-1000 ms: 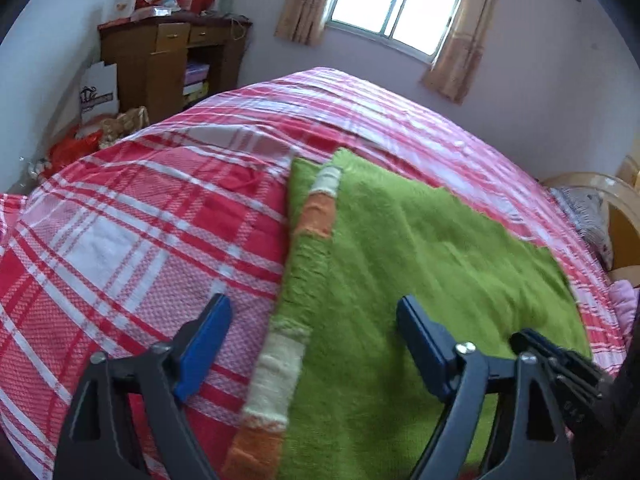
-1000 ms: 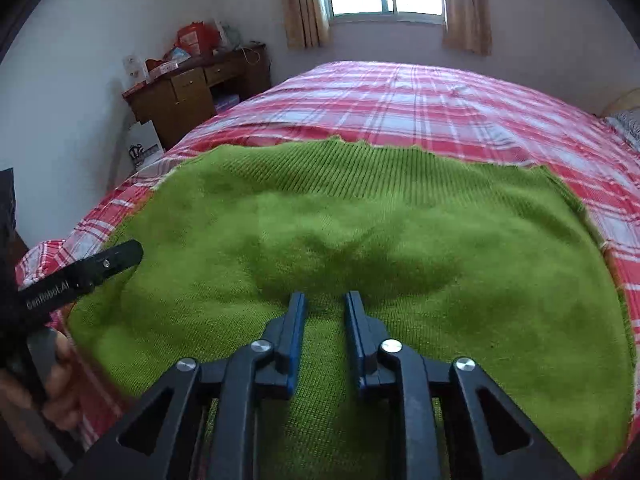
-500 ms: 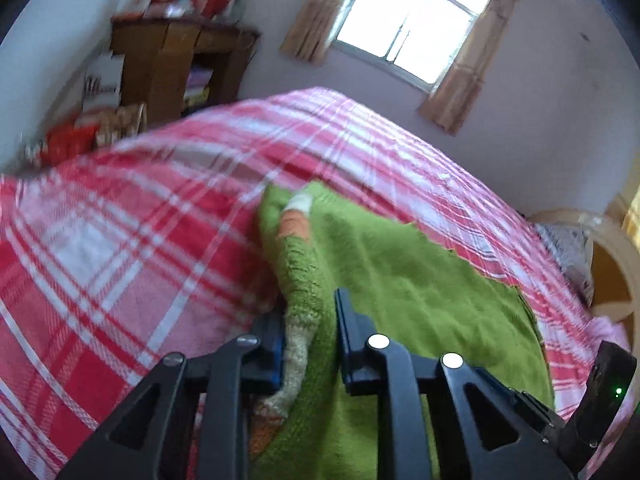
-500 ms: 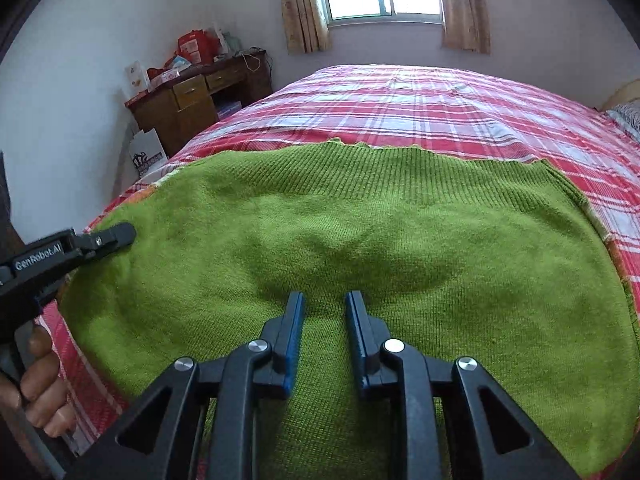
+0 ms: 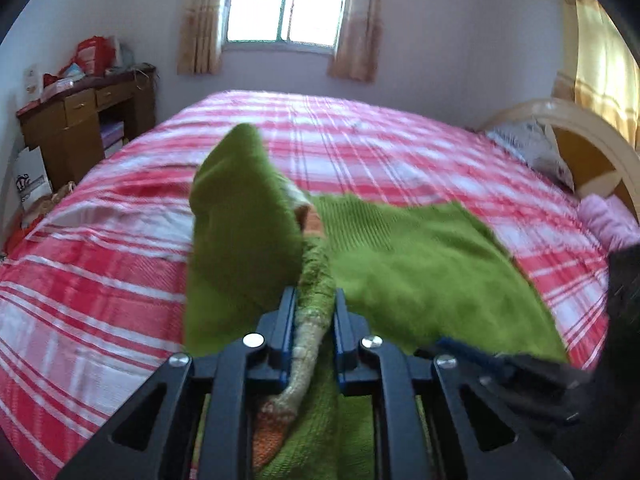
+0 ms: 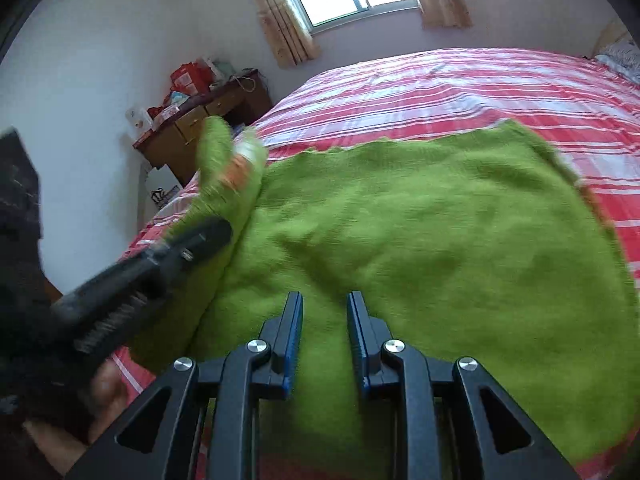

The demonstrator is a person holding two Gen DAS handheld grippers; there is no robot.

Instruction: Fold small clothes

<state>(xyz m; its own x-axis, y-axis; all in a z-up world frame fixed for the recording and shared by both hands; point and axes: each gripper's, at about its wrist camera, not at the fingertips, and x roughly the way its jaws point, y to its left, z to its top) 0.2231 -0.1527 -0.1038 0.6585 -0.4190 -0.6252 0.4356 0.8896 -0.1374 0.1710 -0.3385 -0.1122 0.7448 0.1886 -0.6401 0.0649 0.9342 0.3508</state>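
A green knitted sweater (image 6: 440, 232) with an orange and cream striped edge lies on the bed. My left gripper (image 5: 314, 304) is shut on the sweater's left striped edge (image 5: 316, 280) and holds it lifted, so a green flap (image 5: 244, 216) stands up over the body. In the right wrist view the left gripper (image 6: 188, 248) shows at the left with that raised flap (image 6: 224, 160). My right gripper (image 6: 324, 308) has its jaws nearly together over the sweater's near part; whether they pinch fabric does not show.
The bed (image 5: 360, 140) has a red and white plaid cover. A wooden desk (image 5: 80, 120) with clutter stands at the far left by the wall. A window (image 5: 284, 0) is at the back. A headboard and pillows (image 5: 560, 148) are at the right.
My left gripper closed on the sweater's striped left edge, then lifted it and swung right, raising a flap. My right gripper stayed on the near part.
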